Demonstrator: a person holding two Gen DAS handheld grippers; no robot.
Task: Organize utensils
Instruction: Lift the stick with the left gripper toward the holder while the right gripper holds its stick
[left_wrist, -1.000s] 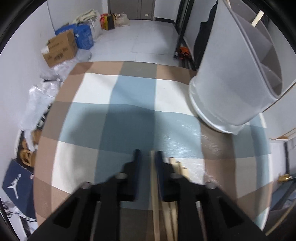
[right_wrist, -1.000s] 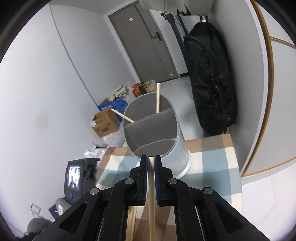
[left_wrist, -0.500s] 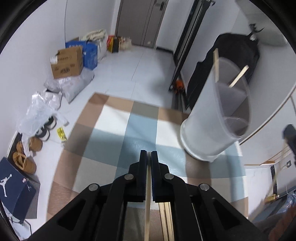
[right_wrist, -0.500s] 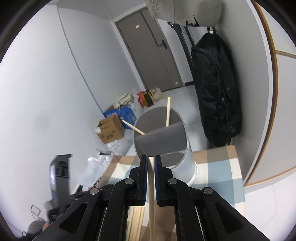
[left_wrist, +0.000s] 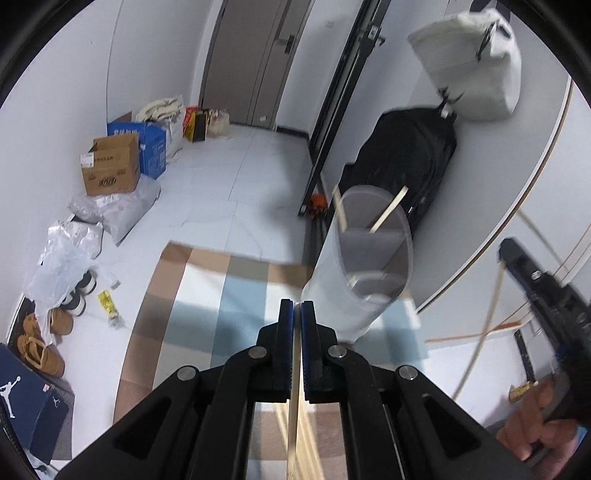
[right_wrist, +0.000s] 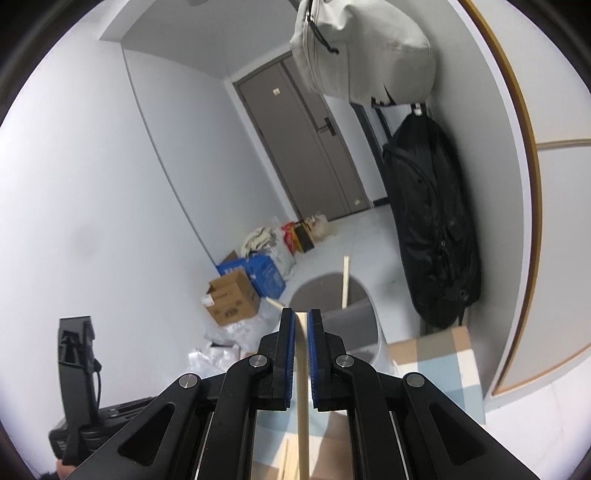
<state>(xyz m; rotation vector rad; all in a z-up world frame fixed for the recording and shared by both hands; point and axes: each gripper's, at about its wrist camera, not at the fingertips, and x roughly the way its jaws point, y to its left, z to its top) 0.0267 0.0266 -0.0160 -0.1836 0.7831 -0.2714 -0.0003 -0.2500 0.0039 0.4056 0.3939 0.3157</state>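
Both grippers clamped, one chopstick each. Left gripper (left_wrist: 297, 310), bottom centre of its view, has its jaws pinched fully together on a thin wooden chopstick (left_wrist: 293, 406) that runs down and out the bottom edge. Right gripper (right_wrist: 300, 319) grips a second chopstick (right_wrist: 302, 387), its squared top end flush with the fingertips, the rest hanging below the jaws. Target is the white divided utensil holder (left_wrist: 364, 273), upright on the checked tablecloth (left_wrist: 207, 314), centre-right in the left view, dead ahead behind the fingertips in the right view. Two chopsticks (left_wrist: 388, 214) already lean in its far compartment. More loose ones lie on the cloth under my fingers, low in both frames. Risks as I read them: both sticks are held near one end, so the long free end can swing and clip the holder rim, and the holder looks light enough to tip or skate on the cloth. Right gripper and my hand (left_wrist: 532, 424) sit at the lower right edge of the left view, so the two tools could collide if both go for the same opening. A thin stick could also pivot in the pads and land in the wrong compartment.
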